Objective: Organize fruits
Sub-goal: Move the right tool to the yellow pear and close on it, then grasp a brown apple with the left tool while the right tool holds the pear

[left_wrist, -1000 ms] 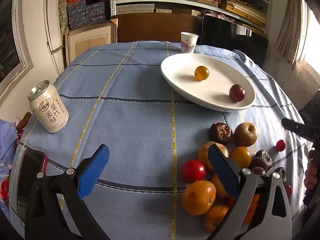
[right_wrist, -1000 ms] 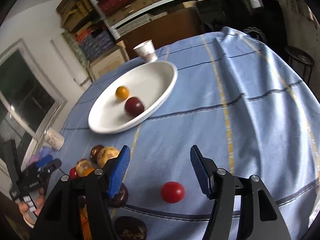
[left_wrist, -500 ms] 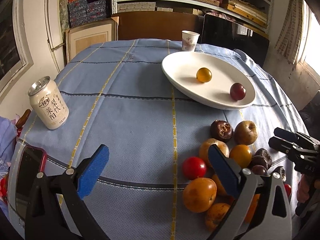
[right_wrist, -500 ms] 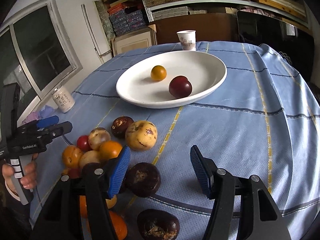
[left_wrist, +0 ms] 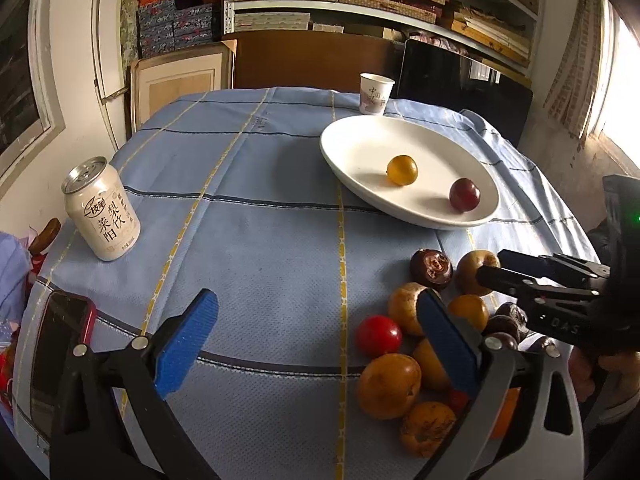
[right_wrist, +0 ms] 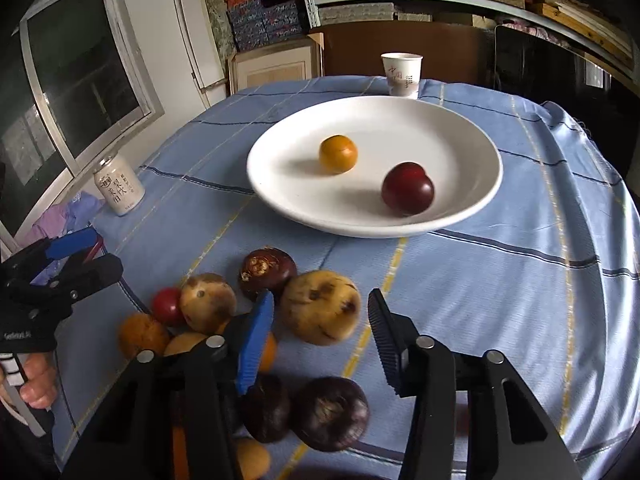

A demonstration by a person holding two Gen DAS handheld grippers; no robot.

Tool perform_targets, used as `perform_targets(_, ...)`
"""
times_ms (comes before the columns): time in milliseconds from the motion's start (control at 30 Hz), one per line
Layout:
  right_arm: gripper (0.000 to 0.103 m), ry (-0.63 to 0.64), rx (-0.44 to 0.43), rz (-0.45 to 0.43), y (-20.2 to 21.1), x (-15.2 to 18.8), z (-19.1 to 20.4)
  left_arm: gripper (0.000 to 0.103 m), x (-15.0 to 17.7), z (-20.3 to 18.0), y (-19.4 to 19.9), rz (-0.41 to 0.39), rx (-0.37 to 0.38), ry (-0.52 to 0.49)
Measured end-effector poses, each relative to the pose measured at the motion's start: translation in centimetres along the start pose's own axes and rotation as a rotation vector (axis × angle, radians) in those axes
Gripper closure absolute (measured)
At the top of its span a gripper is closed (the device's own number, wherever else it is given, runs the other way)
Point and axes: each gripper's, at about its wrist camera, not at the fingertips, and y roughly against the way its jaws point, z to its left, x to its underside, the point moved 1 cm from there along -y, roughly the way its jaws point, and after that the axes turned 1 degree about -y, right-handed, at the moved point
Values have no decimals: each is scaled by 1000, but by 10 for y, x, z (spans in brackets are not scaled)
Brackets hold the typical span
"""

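Yellow-brown fruit (right_wrist: 319,307) — between right gripper (right_wrist: 320,338) fingers

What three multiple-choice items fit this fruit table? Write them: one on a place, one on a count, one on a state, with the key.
1. Where does the white paper cup stand?
A. Inside the dish
B. On the cloth behind the dish
C. Beside the can

2. How many fruits lie in the wide white ceramic dish?
A. One
B. Two
C. Four

3. What state is the right tool in?
A. Open, holding nothing
B. Shut on a fruit
C. Shut and empty

Key: 1 B, the cup sits on the blue checked tablecloth past the dish's far rim. 2 B, only the small round orange fruit and the dark red plum are inside. 3 A, its fingers stand apart with the large speckled yellow fruit beyond them, ungripped.
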Motion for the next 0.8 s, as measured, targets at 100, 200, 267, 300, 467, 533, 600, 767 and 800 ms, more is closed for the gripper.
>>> perform_targets(100,54,-6,15,26,-5,-2,2,5,1,2,0,5,6,9)
perform_targets(200,54,-12,24,63,-11,-3,2,5,1,3,0,6,7,11)
perform_targets(267,54,-6,22,98,-19,-2,3,5,1,3,0,6,9,11)
perform_targets(300,54,-10,24,96,-20,-1,3,5,1,4,0,5,9,13)
perform_targets(467,58,-30,-4,84,-16,1,-2,5,2,6,-1,9,3,18)
perform_targets(533,58,-48,-25,65,-11,2,-5,5,3,7,-4,17,-2,21)
perform_targets(600,58,-73,-42,32,-2,3,-11,5,4,7,-6,26,-5,20)
perform_targets(767,58,-126,-46,-44,19,2,-21,5,10,7,-11,56,10,4)
perform_targets(800,58,-134,-51,-49,21,3,-23,5,13,6,-12,67,36,0)
